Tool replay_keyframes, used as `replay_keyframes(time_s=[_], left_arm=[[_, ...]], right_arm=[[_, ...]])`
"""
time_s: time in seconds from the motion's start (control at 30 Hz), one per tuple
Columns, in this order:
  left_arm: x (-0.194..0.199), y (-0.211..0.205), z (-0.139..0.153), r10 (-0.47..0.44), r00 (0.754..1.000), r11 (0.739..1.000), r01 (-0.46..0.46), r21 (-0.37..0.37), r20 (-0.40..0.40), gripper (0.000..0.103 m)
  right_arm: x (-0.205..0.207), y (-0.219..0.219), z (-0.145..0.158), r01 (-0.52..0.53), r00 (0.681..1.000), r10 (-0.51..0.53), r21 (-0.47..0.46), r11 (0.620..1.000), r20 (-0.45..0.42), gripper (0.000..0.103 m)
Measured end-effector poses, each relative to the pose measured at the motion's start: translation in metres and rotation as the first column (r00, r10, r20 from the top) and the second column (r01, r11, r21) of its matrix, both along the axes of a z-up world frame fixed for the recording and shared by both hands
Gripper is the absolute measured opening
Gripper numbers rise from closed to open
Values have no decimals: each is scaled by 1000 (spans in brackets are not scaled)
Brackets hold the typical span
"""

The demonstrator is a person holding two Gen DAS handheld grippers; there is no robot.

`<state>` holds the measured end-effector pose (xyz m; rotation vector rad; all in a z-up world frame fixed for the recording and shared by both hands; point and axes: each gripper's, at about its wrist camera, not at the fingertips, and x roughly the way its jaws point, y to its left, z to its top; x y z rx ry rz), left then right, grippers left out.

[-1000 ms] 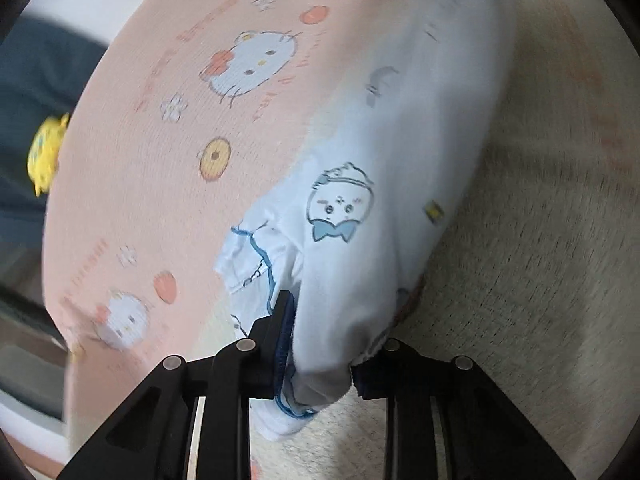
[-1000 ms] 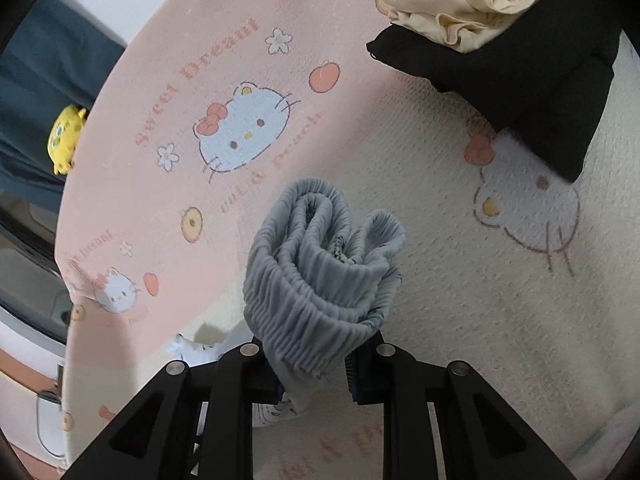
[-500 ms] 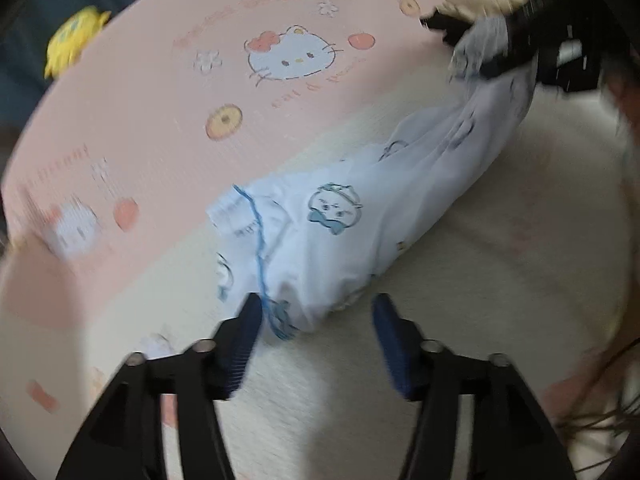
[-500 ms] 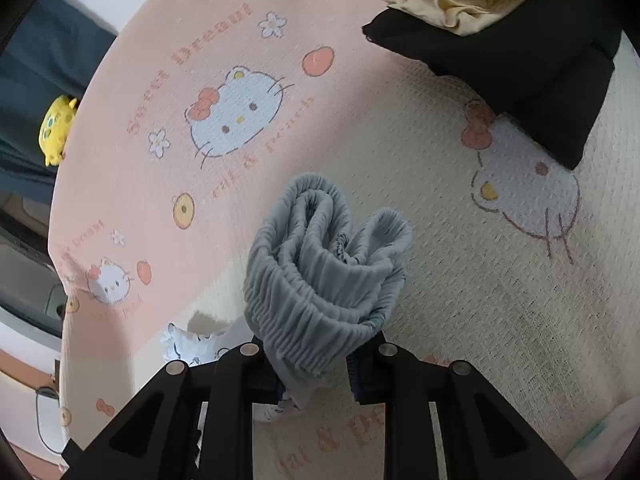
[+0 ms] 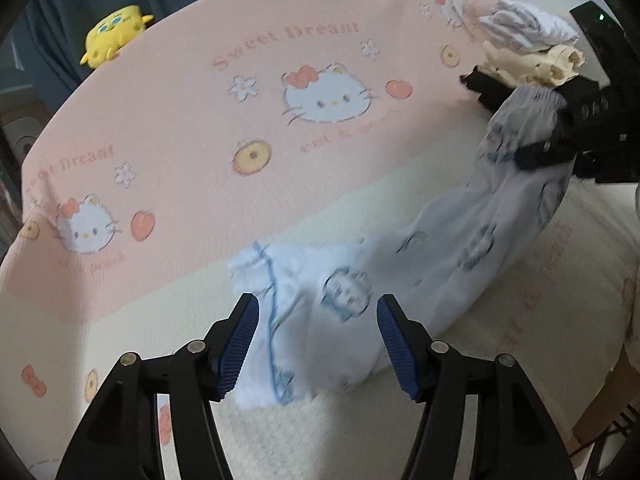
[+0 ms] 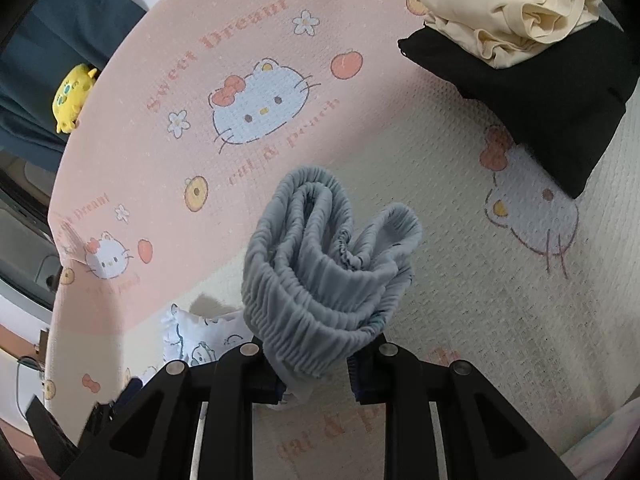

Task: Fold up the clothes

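Note:
Light blue pants (image 5: 440, 264) printed with small cartoon faces lie stretched across the pink and cream blanket (image 5: 192, 128). My left gripper (image 5: 318, 344) is open, hovering above the leg end, its blue pads (image 5: 240, 344) clear of the cloth. My right gripper (image 6: 316, 376) is shut on the bunched grey elastic waistband (image 6: 320, 280), held up off the blanket. The leg end (image 6: 200, 336) shows below left of it. In the left wrist view the right gripper (image 5: 556, 124) holds the far end of the pants at the upper right.
A stack of folded clothes (image 6: 540, 92), black under cream and white, sits at the far right of the blanket, also seen as a pile (image 5: 532, 52) behind the right gripper. A yellow plush toy (image 5: 114, 36) rests by the bed's far left edge.
My left gripper has opened, let go of the leg end and risen; the leg now lies on the blanket. The right gripper keeps its hold and has barely moved.

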<state>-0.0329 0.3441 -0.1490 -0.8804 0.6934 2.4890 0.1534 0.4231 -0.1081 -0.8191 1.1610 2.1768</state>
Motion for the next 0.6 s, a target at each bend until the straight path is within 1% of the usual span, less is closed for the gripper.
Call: replay_keyframes(time_s=[0.07,0.13,0.17,0.2,0.23,0.27,0.3,0.33,0.47,0.57,0.6], left_arm=[[1,3,6,-8,1000,1000,8,27,-2,59],[-3,7,12,-37,999,996,35,85,24,58],[0,7,15,-54,998,991,48,127,42,50],[-5,9,19,-87,993,979,71,192,77,44],[-9,11,21,-101,989,969,74,234,106,37],[-15,14,20,-110,984,959,69,274,137,35],[-20,16,19,-129,975,943,65,325,179,28],[-23,18,18,-138,969,935,59,351,204,20],[-31,22,8,-138,948,910,6,414,288,18],[-33,21,-4,-128,927,901,-40,432,351,18],[-33,21,-8,-122,921,904,-51,425,369,18]], right_arm=[[-2,-4,0,-9,1000,9,19,1000,23,22],[-4,-7,-1,-16,999,15,36,999,44,22],[-4,-8,-1,-18,999,16,40,999,49,22],[-4,-9,-1,-20,998,17,44,999,53,22],[-3,-9,-1,-21,998,18,48,999,57,22],[-3,-9,-1,-22,998,19,50,999,60,23],[-4,-10,0,-21,998,18,49,999,61,23],[-3,-10,0,-20,998,17,45,999,60,22],[-1,-9,0,-8,999,7,27,1000,44,22],[-1,-11,0,-8,999,7,28,1000,38,22],[-1,-12,0,-10,999,9,31,999,39,23]])
